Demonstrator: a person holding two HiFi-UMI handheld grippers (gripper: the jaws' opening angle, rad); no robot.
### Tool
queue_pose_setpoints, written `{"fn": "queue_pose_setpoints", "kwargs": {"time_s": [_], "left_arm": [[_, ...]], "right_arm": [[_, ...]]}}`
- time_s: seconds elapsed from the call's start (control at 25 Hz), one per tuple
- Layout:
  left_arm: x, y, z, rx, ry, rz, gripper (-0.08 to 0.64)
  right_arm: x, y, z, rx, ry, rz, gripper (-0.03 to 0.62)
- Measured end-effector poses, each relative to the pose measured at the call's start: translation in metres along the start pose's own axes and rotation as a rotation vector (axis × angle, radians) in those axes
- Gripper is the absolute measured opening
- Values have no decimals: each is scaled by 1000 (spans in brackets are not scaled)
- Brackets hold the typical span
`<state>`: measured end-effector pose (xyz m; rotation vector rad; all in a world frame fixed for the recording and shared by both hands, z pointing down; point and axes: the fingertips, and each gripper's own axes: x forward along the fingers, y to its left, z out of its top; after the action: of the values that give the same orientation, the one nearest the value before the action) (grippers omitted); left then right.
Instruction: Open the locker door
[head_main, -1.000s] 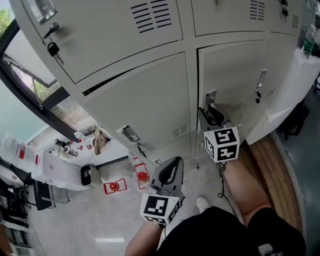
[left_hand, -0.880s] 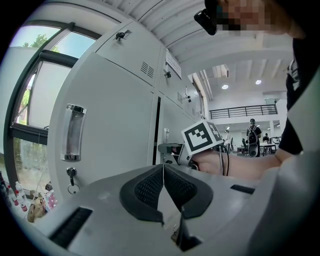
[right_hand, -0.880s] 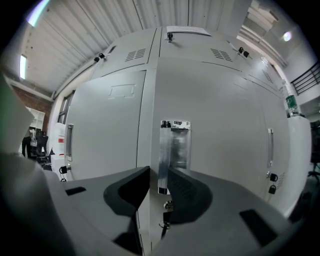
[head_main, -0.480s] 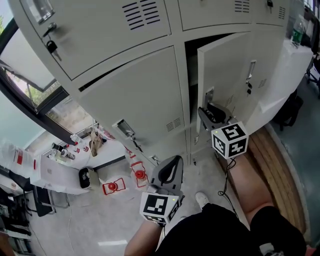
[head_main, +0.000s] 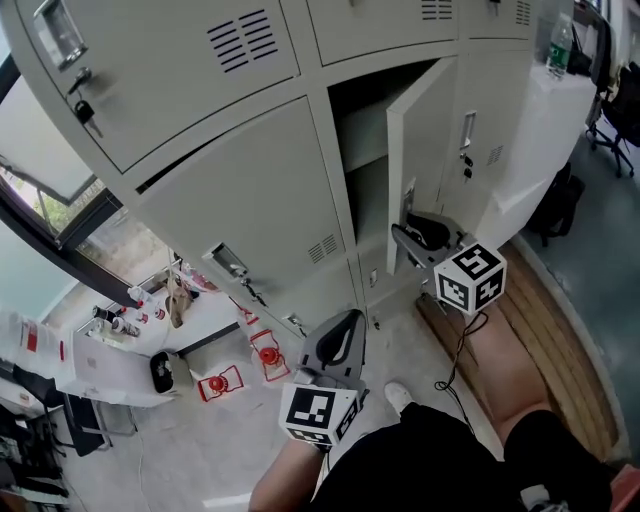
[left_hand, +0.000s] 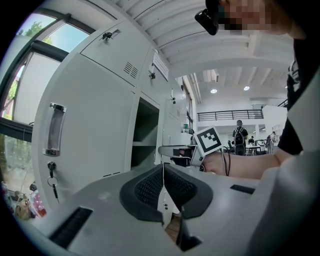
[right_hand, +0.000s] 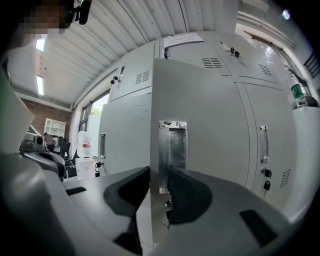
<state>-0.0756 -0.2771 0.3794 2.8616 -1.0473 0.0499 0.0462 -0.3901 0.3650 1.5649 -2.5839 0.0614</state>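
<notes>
right gripper (head_main: 411, 233) clamps the edge of the pale grey metal locker door (head_main: 425, 140), now ajar; next, swing it wider. left gripper (head_main: 340, 335) closed, empty.

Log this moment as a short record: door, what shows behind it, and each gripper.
Door: pale grey metal locker door, partly open
Behind it: dark compartment with a shelf
Right gripper: right gripper clamped on the door's free edge, beside the recessed silver handle
Left gripper: left gripper, jaws together, nothing in them, clear of the lockers
Task state: door not yet fully open
</notes>
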Motion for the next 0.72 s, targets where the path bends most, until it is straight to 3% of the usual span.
{"fn": "queue_pose_setpoints", "kwargs": {"time_s": [0.2,0.44,0.56,0.72], "left_arm": [[6,-17,2,11,-3,-41,20],[13,-36,3,19,-7,-83,20],[15,-46,3,18,-10,-106,20],[18,-58,3,20,-11,-130,20]], "right_arm": [[-22,-4,-3,-16,0,58,165],[-48,-12,-6,-34,-1,43,173],[-61,-17,-7,-66,0,-20,188],[-67,-15,-9,-90,16,-152,282]]}}
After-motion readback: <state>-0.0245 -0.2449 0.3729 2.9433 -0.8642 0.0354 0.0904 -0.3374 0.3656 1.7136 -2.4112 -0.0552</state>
